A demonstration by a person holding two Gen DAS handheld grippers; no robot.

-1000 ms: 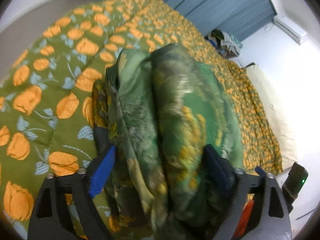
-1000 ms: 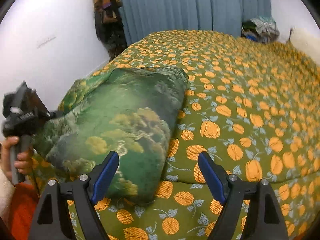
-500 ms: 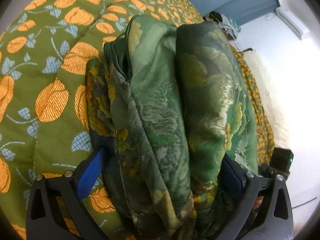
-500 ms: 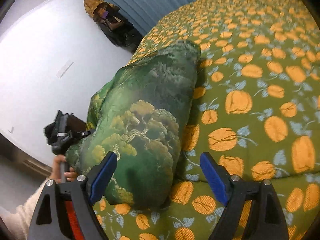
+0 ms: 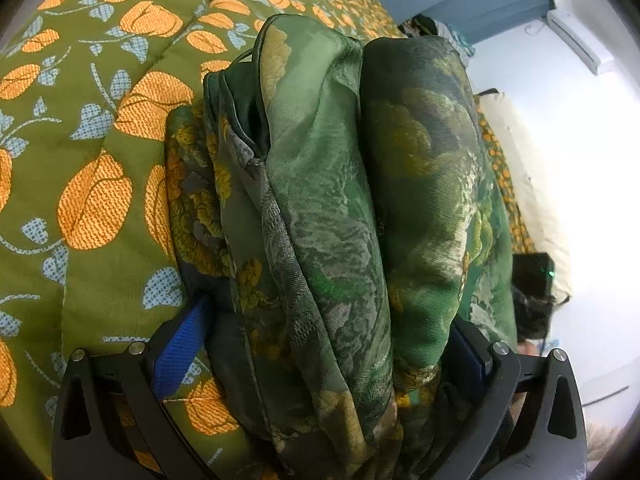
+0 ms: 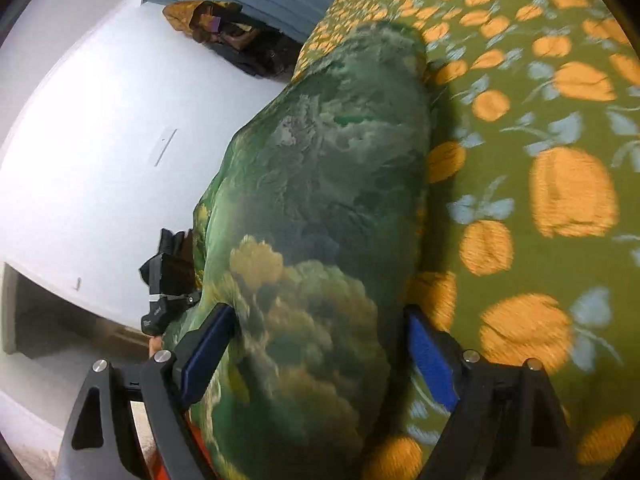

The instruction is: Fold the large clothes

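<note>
A big bed cover (image 6: 560,128) with orange flowers lies under the folded green cloth (image 6: 328,184). The cloth looks thick, soft and slippery, so grab the whole fat end. The left claw (image 5: 324,364) and right claw (image 6: 320,352) are both wide around it, maybe not squeezing yet

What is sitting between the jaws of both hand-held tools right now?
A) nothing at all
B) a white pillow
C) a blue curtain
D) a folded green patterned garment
D: the folded green garment fills the gap in the left gripper and the right gripper.
</note>
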